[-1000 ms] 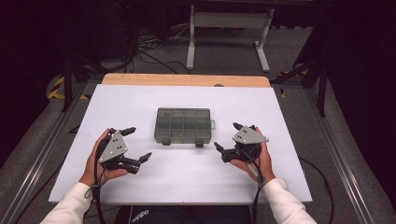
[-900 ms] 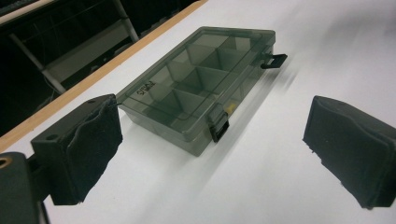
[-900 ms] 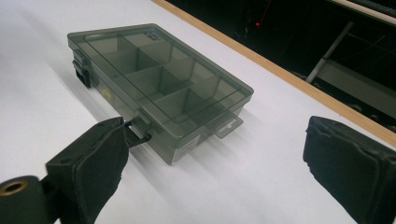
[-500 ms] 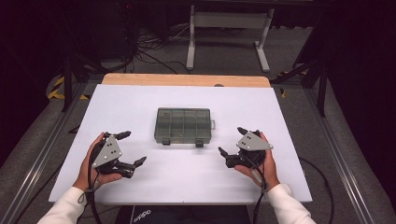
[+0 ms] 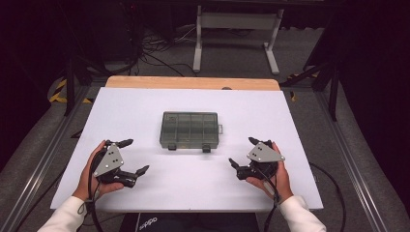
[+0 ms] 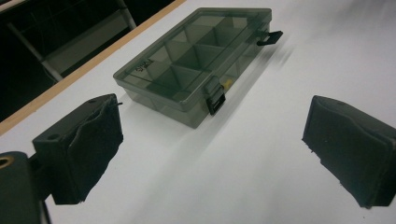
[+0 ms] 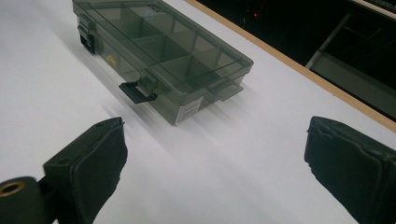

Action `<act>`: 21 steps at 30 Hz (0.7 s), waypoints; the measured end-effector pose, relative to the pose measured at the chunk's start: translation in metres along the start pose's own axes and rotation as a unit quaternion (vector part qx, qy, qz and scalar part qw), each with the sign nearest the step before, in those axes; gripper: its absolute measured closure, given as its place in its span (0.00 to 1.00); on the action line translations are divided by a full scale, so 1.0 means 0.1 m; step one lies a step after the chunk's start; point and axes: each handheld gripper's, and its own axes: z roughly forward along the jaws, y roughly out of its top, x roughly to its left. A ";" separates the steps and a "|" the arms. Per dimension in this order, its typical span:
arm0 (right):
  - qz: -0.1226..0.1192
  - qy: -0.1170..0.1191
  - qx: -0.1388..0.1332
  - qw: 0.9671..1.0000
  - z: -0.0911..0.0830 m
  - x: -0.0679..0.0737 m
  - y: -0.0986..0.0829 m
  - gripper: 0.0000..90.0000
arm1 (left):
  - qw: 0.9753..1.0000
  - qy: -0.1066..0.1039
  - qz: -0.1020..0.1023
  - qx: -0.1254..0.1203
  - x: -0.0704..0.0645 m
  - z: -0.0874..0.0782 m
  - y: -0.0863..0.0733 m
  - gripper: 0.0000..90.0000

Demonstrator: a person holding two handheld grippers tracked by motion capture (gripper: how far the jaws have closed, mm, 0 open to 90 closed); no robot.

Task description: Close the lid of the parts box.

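near the middle of the white table lies a smoky translucent compartment box, lid down, its inner dividers showing through the plastic. two dark latches sit on its near edge: in the left gripper view the closer latch lies flat against the box wall while the farther latch sticks outward, flipped open; the right gripper view shows that same open latch jutting toward the table. something small and yellow shows through the front wall near the closed latch, too small to identify. the left gripper is held in the person's left hand at the near left of the table, its jaws spread wide with nothing between them, well apart from the box. the right gripper is held in the right hand at the near right, jaws likewise wide apart and empty, pointing toward the box without touching it. white sleeves show at the bottom edge of the high view. a strip of bare wood runs along the table's far edge.
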 end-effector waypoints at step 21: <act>-0.005 0.004 0.021 1.000 -0.15 0.09 -0.20 0.06 | 1.000 -0.007 -0.007 0.027 -0.04 -0.08 -0.16 0.06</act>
